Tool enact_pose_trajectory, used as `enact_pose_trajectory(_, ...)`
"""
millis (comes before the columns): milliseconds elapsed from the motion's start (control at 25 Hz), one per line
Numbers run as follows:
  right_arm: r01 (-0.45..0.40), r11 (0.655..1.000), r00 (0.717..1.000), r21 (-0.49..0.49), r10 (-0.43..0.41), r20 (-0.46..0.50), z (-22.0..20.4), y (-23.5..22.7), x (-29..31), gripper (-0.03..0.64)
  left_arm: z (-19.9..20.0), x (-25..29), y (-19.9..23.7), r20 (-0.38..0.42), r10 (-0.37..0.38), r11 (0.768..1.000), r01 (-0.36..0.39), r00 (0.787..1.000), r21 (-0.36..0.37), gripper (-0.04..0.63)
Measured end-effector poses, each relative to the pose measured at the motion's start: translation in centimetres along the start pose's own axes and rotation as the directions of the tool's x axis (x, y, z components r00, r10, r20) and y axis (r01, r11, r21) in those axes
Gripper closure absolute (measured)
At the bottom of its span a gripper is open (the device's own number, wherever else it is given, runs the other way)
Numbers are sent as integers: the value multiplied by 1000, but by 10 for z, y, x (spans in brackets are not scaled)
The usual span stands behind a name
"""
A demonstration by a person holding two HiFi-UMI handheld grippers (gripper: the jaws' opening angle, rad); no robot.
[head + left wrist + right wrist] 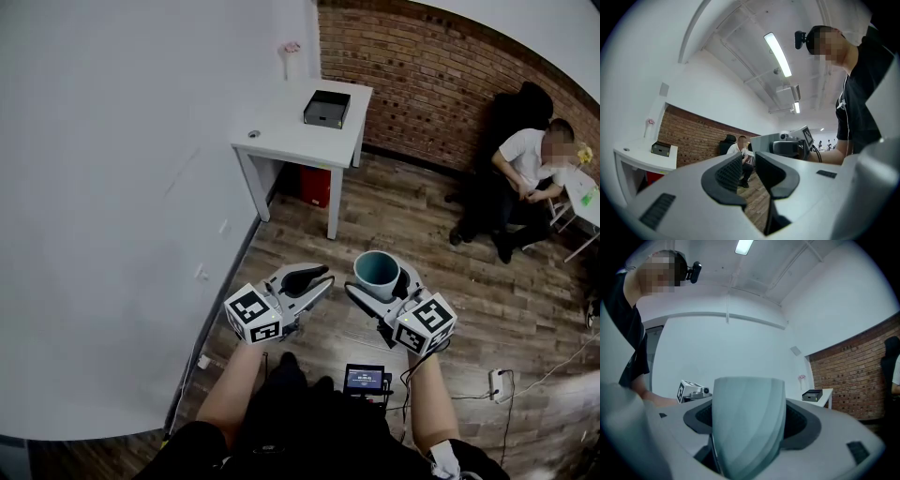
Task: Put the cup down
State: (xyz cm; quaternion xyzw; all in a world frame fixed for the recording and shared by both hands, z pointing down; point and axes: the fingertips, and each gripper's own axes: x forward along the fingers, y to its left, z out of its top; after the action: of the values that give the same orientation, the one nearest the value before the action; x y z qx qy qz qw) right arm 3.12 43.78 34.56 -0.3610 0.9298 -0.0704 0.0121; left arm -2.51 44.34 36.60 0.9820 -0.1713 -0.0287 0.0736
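Two bare forearms reach out from a dark top at the bottom of the head view, each hand holding a gripper with a marker cube at its back. The right gripper point(382, 292) is clamped on the cup point(377, 270). The cup is pale blue-green and stands upright with its mouth up, a jaw pressed against each side. In the right gripper view the cup point(747, 399) fills the space between the jaws of the right gripper point(750, 423), its wall against both black pads. It is in the air above the wooden floor point(394, 216), well apart from the white table point(281, 136).

The left gripper point(314, 278) is just beside it, at about the same height, and holds nothing. In the left gripper view the jaws of the left gripper point(747, 165) stand close with a slim gap, and only floor and room show through.

A small screen point(364, 379) sits at the person's waist. On the table, which stands against the white wall point(112, 187), lies a black box point(326, 108), and a red thing point(316, 185) sits under it. A seated person point(527, 164) is by the brick wall point(431, 84), far right.
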Motion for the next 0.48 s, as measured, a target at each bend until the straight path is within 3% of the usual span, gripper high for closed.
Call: enact_pose_trajectory(480,-6,1000,1000,16,6,-14,-9,-35,25,227,-6,10,44,-1,30,999,-30,1000,-14,517)
